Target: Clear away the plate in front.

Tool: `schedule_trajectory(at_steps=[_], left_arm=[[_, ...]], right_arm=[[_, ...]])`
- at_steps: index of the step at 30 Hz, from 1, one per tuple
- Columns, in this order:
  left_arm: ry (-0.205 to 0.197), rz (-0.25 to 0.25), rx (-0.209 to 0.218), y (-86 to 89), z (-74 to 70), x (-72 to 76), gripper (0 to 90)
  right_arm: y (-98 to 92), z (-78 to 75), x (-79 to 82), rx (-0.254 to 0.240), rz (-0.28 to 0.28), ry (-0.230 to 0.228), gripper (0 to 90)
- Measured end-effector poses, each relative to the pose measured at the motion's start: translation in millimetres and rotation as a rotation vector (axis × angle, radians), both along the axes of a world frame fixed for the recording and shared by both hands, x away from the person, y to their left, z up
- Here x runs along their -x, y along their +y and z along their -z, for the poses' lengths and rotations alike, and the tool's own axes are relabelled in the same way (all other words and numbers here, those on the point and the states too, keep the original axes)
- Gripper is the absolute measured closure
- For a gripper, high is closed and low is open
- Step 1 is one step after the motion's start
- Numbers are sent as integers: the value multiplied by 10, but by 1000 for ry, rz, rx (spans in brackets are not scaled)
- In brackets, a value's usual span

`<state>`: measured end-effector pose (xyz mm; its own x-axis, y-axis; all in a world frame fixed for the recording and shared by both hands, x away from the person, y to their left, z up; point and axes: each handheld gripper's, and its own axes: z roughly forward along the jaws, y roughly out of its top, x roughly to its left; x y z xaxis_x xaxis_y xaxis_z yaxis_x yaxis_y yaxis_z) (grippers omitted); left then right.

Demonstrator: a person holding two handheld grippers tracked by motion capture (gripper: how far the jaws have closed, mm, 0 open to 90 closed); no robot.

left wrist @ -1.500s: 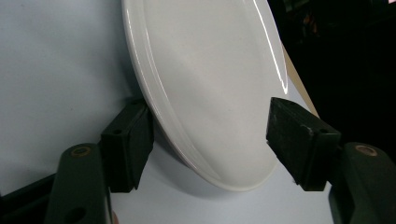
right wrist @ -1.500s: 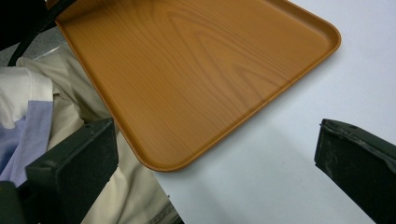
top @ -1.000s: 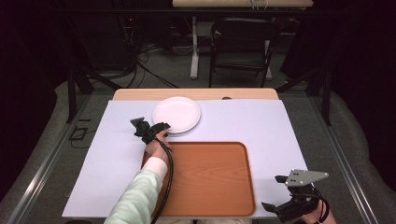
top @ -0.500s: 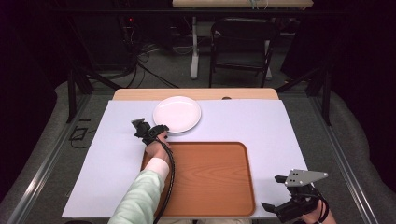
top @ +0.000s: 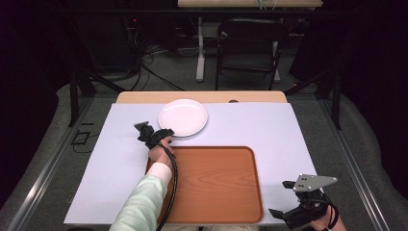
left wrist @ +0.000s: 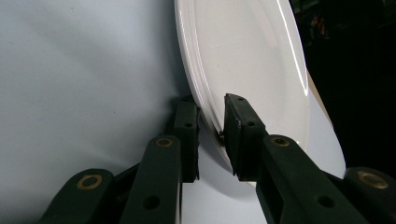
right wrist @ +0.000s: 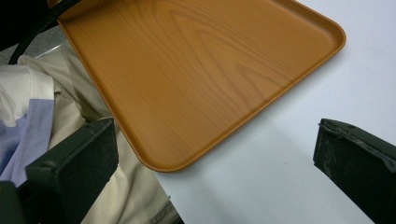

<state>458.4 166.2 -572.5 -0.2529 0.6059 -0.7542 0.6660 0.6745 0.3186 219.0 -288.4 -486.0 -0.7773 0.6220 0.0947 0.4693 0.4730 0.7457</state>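
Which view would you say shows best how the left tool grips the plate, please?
The left gripper view: its jaws straddle the plate's rim up close. The high view shows the left tool at the rim, small and blurred. The right gripper view looks at the tray.

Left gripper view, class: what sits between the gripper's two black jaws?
The near rim of the round white plate sits between the left gripper jaws, one under the rim on the pale table cover, one on top.

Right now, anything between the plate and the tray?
Nothing visible. The left tool straddles the plate's near rim, and the tray lies bare just beyond it toward the person, only white tabletop between.
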Motion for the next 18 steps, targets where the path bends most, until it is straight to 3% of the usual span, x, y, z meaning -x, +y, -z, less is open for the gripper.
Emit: schedule_trajectory(at_steps=[10, 18], left_arm=[[-71, 23, -6, 19, -63, 8, 811], [-111, 80, -16, 54, -111, -14, 840]], right_arm=[[-4, -1, 0, -2, 1, -1, 0], [-3, -1, 0, -1, 0, 0, 0]])
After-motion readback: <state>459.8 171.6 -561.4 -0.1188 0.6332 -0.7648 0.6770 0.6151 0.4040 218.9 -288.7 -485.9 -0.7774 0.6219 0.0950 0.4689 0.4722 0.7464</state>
